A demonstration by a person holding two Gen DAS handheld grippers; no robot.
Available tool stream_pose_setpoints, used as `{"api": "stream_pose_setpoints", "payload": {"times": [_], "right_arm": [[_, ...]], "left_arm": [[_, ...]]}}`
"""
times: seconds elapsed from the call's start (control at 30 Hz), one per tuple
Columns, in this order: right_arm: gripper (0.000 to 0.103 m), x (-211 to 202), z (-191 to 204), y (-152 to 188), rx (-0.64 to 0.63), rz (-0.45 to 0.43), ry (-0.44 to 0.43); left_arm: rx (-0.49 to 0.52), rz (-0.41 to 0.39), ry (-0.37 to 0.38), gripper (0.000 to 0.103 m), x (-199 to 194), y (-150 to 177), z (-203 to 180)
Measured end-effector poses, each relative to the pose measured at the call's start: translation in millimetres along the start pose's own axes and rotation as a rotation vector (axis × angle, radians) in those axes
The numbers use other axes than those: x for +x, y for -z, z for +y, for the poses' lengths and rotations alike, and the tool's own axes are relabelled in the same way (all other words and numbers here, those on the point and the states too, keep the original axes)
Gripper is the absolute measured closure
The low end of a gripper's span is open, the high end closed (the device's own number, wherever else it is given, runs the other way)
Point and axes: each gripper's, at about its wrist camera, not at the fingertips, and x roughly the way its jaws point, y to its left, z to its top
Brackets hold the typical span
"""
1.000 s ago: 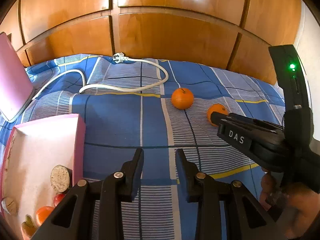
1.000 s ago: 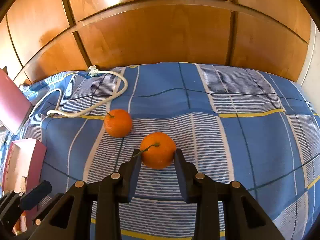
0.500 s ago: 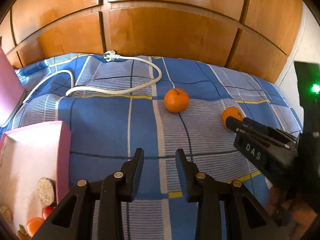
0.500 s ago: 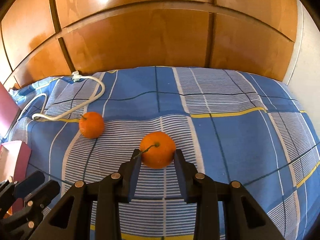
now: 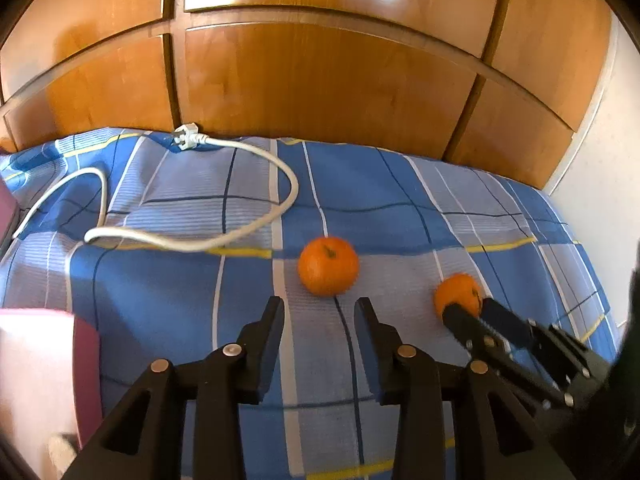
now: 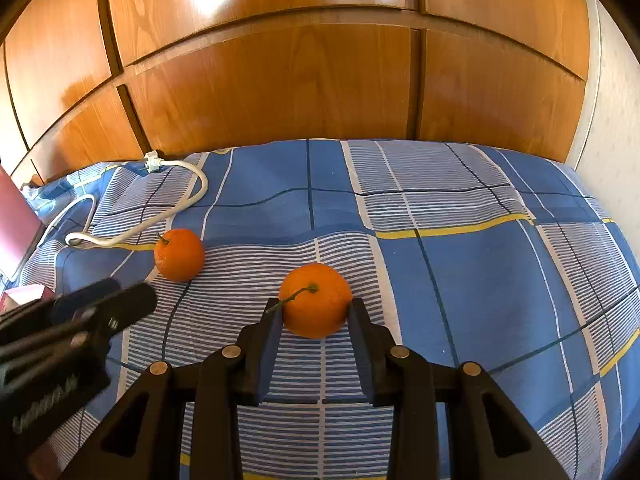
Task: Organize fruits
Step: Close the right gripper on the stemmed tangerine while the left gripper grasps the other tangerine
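Note:
Two oranges lie on a blue checked bedspread (image 5: 160, 288). The left orange (image 5: 328, 266) (image 6: 179, 255) sits free, just beyond the tips of my left gripper (image 5: 319, 308), whose jaws are opening with nothing between them. From the right wrist view the left gripper (image 6: 112, 304) shows blurred at the left edge. My right gripper (image 6: 316, 318) is shut on the right orange (image 6: 315, 300), a pad on each side, and the fruit rests on the cloth. That orange (image 5: 458, 294) and the right gripper (image 5: 468, 314) also appear at the right of the left wrist view.
A pink box (image 5: 40, 360) with fruit inside is cut off at the lower left. A white power cable (image 5: 240, 228) loops across the far left of the bed. Wooden panels (image 5: 320, 100) rise behind the bed. A white wall (image 5: 600, 200) stands to the right.
My left gripper has moved right towards the free orange, its jaws a little wider, and the pink box has slid to the view's edge. The right gripper keeps its hold on the other orange.

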Motion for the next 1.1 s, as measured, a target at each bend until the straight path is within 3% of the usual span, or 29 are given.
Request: {"api": "stream_pose_setpoints", "payload": {"times": [0.33, 0.53, 0.8, 1.1], "right_arm": [[0.067, 4.8, -1.6, 0.8, 0.008, 0.02, -0.021], [0.067, 10.3, -0.7, 0.4, 0.011, 0.044, -0.027], [0.068, 5.6, -2.2, 2.7, 0.012, 0.054, -0.026], [0.068, -25.0, -6.8, 33.1, 0.0, 0.102, -0.051]], "left_arm": [[0.043, 0.011, -0.02, 0.061, 33.5, -18.0, -14.3], [0.059, 0.012, -0.009, 0.066, 36.4, -14.8, -11.0], [0.054, 0.022, -0.025, 0.066, 10.4, 14.6, -7.5], [0.054, 0.024, -0.01, 0.066, -34.1, 69.4, -14.0]]}}
